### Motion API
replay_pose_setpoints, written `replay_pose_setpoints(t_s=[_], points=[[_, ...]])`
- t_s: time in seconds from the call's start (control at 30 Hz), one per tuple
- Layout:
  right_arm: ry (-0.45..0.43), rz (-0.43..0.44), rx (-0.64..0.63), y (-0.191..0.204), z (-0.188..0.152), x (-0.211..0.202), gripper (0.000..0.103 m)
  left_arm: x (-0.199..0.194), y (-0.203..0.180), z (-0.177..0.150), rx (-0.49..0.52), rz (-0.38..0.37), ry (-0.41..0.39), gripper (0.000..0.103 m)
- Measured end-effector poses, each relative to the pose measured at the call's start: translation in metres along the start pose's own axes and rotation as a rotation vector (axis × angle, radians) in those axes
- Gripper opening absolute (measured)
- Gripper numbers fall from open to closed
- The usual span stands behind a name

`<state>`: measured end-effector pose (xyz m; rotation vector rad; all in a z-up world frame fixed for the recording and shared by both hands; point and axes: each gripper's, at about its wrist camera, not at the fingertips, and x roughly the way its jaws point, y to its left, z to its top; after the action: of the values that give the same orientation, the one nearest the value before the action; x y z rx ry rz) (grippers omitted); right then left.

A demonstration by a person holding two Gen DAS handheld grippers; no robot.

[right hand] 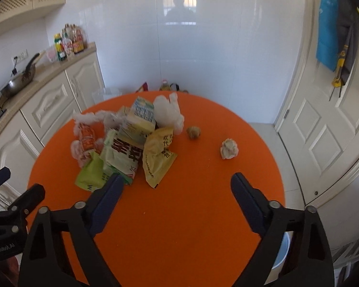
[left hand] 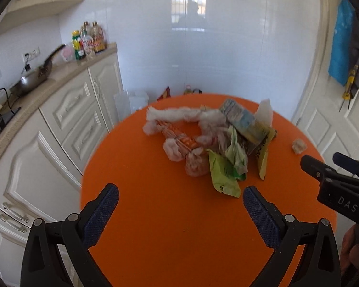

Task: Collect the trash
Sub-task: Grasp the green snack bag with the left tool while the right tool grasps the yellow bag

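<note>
- The heap of crumpled wrappers, plastic bags and a milk carton (right hand: 129, 141) is found on the round orange table (right hand: 179, 227), ahead of both grippers.
- The left gripper (left hand: 180, 197) is held wide, empty; the heap lies ahead and slightly right of it — the green wrapper (left hand: 223, 175) nearest.
- The right gripper (right hand: 177, 186) is held wide, empty; the heap lies ahead-left, its left finger at the heap's near edge.
- Two loose paper balls (right hand: 229, 148) lie apart, ahead-right — judged nearer the right gripper.
</note>
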<state>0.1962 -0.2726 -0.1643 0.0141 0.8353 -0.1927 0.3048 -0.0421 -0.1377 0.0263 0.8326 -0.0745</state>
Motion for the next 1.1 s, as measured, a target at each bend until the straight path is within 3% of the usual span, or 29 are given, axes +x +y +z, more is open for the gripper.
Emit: replay_pose_setpoints(t_s=[0.27,0.43,0.7,0.77,0.83,0.97,1.1], points=[[0.100,0.068,-0.010,0.004,0.003,0.062,0.080,0.097,-0.020,0.037,-0.006,-0.018,0.121,0.100],[0.144,0.108,-0.013,0.016,0.008,0.096,0.075,0.149,-0.025,0.053,-0.051,-0.065,0.175,0.085],[0.177,0.086,-0.004,0.013,0.012,0.134,0.052,0.191,-0.027,0.068,-0.090,-0.116,0.179,0.078],[0.168,0.087,-0.005,0.011,0.014,0.135,0.038,0.198,-0.031,0.071,-0.094,-0.127,0.179,0.072],[0.166,0.105,0.007,0.007,0.016,0.133,0.034,0.198,-0.037,0.073,-0.105,-0.156,0.180,0.058],[0.166,0.104,0.020,0.001,0.017,0.133,0.031,0.209,-0.039,0.073,-0.124,-0.159,0.165,0.057],[0.168,0.104,0.010,0.002,0.018,0.134,0.030,0.205,-0.044,0.067,-0.147,-0.215,0.141,0.023]])
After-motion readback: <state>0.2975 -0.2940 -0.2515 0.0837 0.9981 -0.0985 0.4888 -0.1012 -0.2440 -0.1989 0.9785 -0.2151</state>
